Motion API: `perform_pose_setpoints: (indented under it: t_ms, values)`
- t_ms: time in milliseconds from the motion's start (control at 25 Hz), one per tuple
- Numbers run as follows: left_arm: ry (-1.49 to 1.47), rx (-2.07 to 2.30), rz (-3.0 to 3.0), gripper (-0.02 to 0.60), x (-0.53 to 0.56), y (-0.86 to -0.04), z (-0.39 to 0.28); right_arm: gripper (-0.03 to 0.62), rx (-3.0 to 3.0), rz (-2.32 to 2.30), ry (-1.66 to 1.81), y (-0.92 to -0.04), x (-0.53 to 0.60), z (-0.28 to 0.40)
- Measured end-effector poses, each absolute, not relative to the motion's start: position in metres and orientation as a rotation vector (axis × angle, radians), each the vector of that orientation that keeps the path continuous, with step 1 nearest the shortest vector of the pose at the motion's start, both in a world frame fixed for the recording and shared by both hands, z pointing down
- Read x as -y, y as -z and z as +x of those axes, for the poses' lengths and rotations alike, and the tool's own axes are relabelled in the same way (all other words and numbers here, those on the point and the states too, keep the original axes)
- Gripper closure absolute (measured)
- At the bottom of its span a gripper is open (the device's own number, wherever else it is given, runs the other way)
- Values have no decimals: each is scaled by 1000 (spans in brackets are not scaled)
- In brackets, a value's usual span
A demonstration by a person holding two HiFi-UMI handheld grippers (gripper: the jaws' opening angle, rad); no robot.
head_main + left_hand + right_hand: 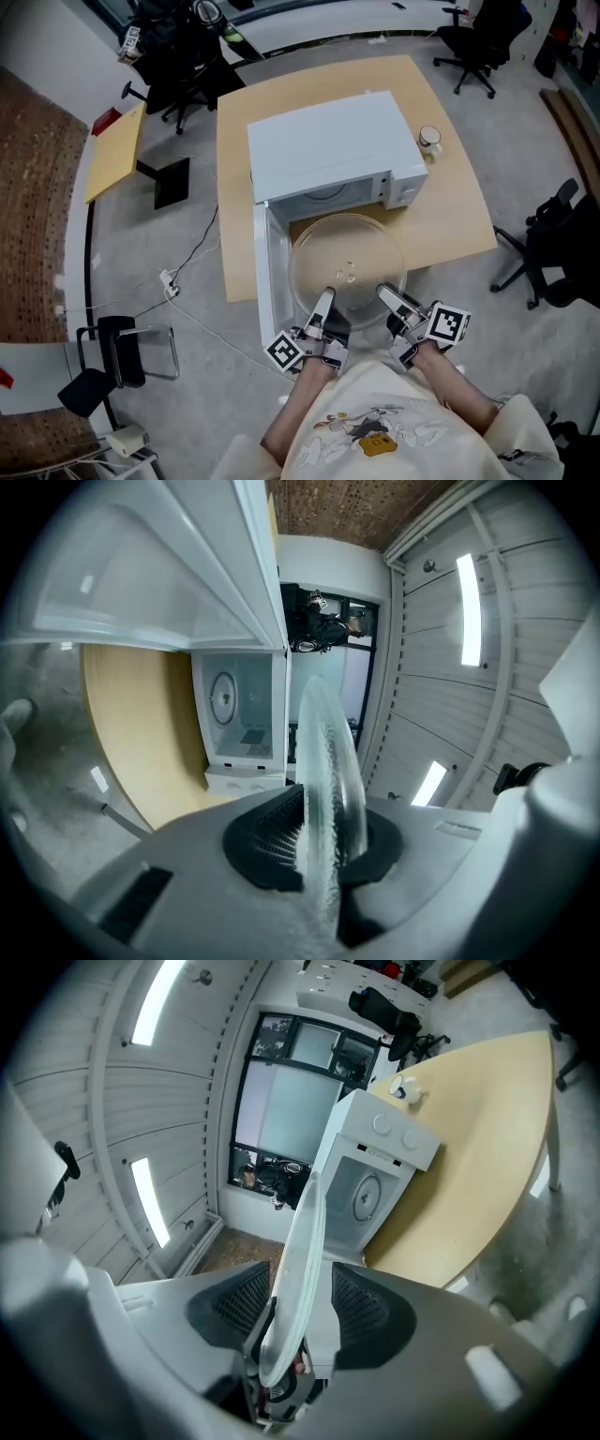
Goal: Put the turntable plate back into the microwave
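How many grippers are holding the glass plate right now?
2: the left gripper and the right gripper each clamp the near rim of the glass plate.

Seen from my remote station, the clear, round glass plate [347, 267] hangs level in the air just before the white microwave [328, 150], whose door [272, 281] stands swung open beside it.

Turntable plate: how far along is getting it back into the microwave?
Done: the microwave door stands open and the turntable plate is lifted. In hand: the left hand-held gripper and right hand-held gripper each clamp its near rim, holding it roughly level just outside the cavity. Left: slide it inside, seat it, let go, and probably close the door.
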State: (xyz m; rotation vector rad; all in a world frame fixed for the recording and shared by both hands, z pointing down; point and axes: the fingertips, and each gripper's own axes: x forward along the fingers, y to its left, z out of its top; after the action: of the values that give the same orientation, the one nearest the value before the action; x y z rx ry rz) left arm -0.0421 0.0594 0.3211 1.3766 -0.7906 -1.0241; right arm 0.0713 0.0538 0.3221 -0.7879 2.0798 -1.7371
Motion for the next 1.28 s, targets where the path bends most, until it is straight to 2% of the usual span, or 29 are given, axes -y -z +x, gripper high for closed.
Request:
perform_pose_setpoints:
  t_ms: [320, 400, 480, 800, 960, 1280]
  values:
    - [944, 745, 1359, 560, -27, -331, -51, 434, -2029, -733, 1770, -324, -37, 32]
    - [958, 745, 1337, 560, -21, -335, -51, 533, -2014, -737, 1788, -332, -29, 34]
    - [969, 759, 1314, 560, -19, -342, -49, 544, -1989, -696, 1818, -337, -24, 35]
    - [1036, 887, 1260, 560, 5, -381, -52, 546, -1891, -580, 1950, -381, 5, 40]
    - [1111, 969, 1217, 560, 30, -404, -62, 473, -1887, -568, 2019, -403, 13, 35]
    - [1177, 1069, 1189, 560, 87, -452, -68, 486, -1926, -630, 2109, -457, 54, 17]
